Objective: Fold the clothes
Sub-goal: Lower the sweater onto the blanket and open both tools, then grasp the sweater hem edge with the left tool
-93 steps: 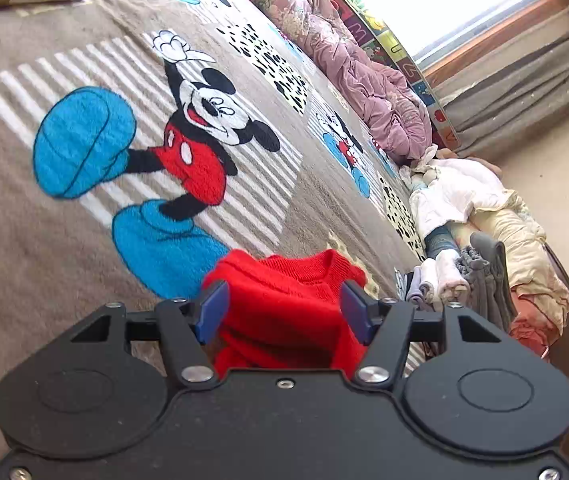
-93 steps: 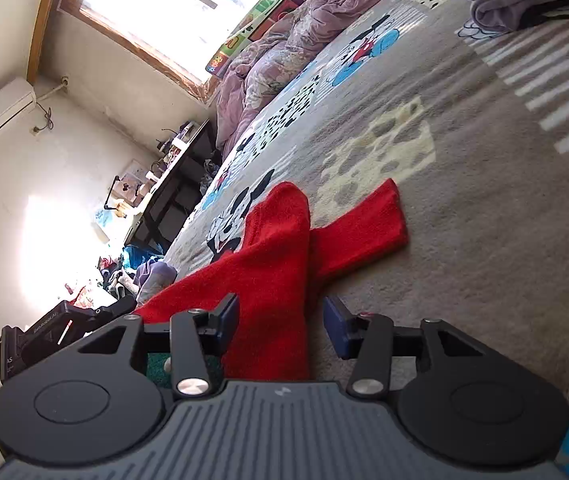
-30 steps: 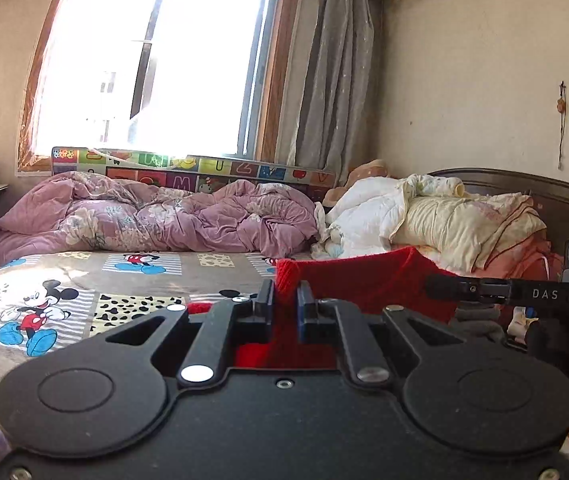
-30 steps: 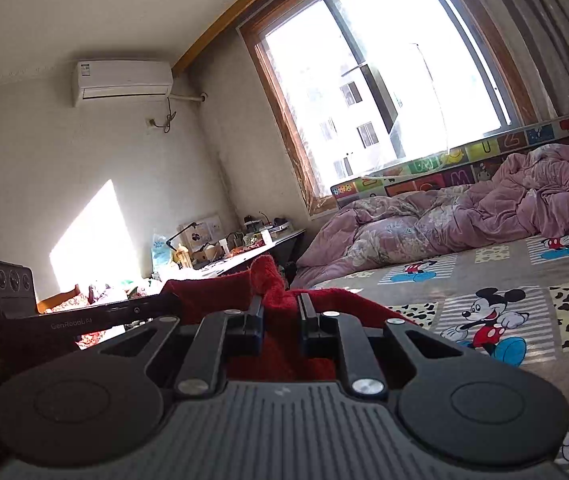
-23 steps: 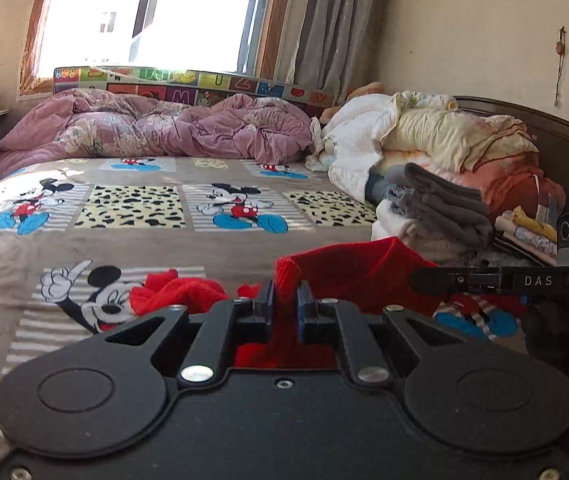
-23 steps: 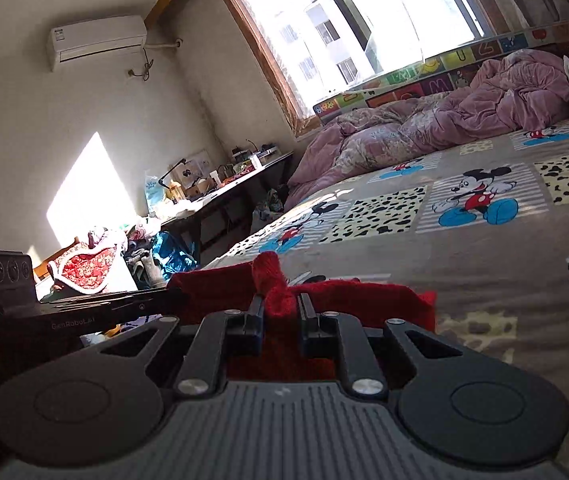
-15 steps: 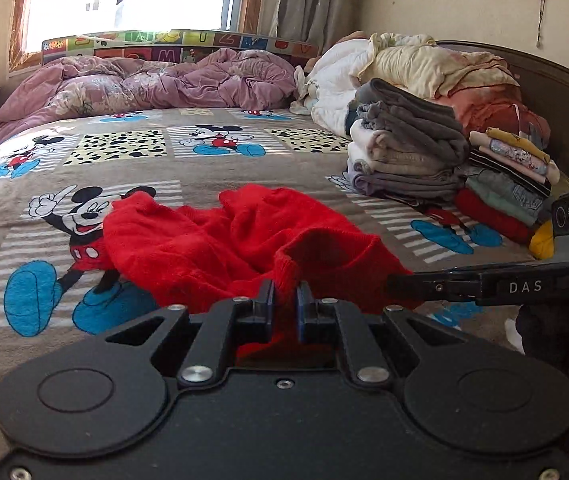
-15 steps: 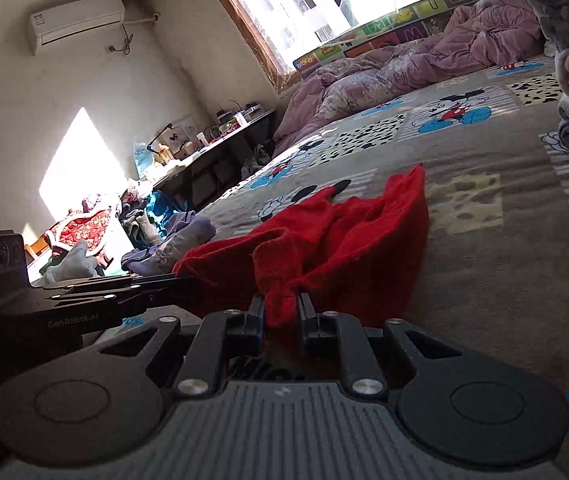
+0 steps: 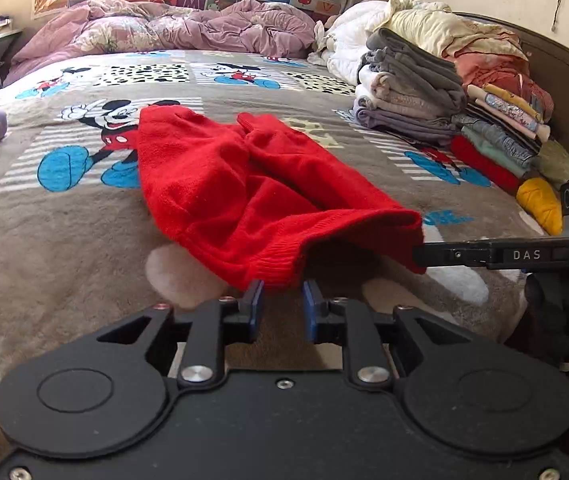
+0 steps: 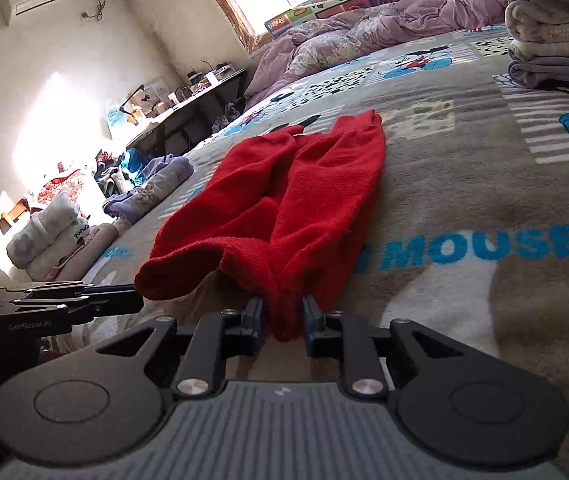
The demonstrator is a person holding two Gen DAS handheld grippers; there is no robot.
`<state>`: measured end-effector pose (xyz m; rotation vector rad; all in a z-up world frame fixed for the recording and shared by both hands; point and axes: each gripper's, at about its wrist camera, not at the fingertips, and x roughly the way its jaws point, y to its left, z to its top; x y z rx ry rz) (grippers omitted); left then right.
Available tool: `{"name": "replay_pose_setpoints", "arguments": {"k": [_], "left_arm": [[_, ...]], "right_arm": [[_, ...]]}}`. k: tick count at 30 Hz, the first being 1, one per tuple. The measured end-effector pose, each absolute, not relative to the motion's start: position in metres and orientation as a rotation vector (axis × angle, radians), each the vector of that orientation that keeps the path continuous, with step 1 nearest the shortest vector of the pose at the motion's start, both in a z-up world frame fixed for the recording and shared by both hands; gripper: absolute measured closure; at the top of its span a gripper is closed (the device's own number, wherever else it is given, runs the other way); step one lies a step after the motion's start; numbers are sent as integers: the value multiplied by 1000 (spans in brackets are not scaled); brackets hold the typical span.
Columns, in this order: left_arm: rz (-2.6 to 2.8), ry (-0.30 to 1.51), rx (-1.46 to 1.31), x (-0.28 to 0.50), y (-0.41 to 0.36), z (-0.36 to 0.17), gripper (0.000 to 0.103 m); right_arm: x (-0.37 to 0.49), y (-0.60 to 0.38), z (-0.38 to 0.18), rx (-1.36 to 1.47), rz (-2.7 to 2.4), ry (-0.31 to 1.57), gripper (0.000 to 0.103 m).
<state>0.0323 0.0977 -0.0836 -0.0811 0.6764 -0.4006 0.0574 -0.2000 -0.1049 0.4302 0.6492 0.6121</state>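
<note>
We have the red sweater [image 9: 244, 184] lying lengthwise ahead; our left gripper [image 9: 280, 304] stands parted at its hem, our right gripper [image 10: 282, 316] pinches it.

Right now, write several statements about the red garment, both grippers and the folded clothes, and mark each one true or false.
1. The red garment lies on the cartoon-mouse blanket. True.
2. Red fabric fills the gap between the right gripper jaws. True.
3. The left gripper has its jaws clamped tight on the hem. False: they stand apart, with blanket showing between them.
4. The stack of folded clothes sits on the floor. False: it sits on the bed.
</note>
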Motion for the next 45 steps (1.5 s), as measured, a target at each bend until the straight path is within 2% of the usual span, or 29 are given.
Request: {"name": "replay_pose_setpoints", "arguments": {"k": [1,2,4,8,14,15,16,17,20,23,24,26,31,37,45], "left_arm": [[-415,667,-104,24,102,-80,70],[-417,653,-126,17,106,-75,59],[-409,641,-197,14,114,-69,56],[-295,678,-380,40,131,-72,56],[-213,824,-646,80,135,-129,59],[-208,835,-646,80,132,-135,78],[-186,851,-603,78,126,-141,84],[-188,847,-566,75,122,-139,85],[-193,859,-440,66,114,-132,86],[-228,855,-405,65,115,-135,82],[-233,845,-433,65,119,-133,75],[-218,791,-469,67,128,-125,61],[-183,716,-564,93,158,-107,59],[-187,680,-568,167,177,-88,59],[-213,674,-561,254,190,-100,59]], "right_arm": [[52,-204,-104,444,611,646,70],[47,-208,-103,458,610,642,57],[36,-217,-101,485,608,635,47],[46,-228,-106,592,559,648,47],[79,-199,-127,551,499,708,48],[83,-191,-131,513,493,717,51],[81,-181,-136,407,471,711,77],[79,-177,-138,356,458,719,92],[68,-177,-136,291,447,721,91],[62,-184,-136,306,457,717,83],[64,-188,-134,346,468,714,79],[68,-196,-129,407,478,683,63],[92,-215,-124,536,523,617,46],[158,-235,-133,626,498,631,45],[236,-228,-147,641,484,670,45]]}}
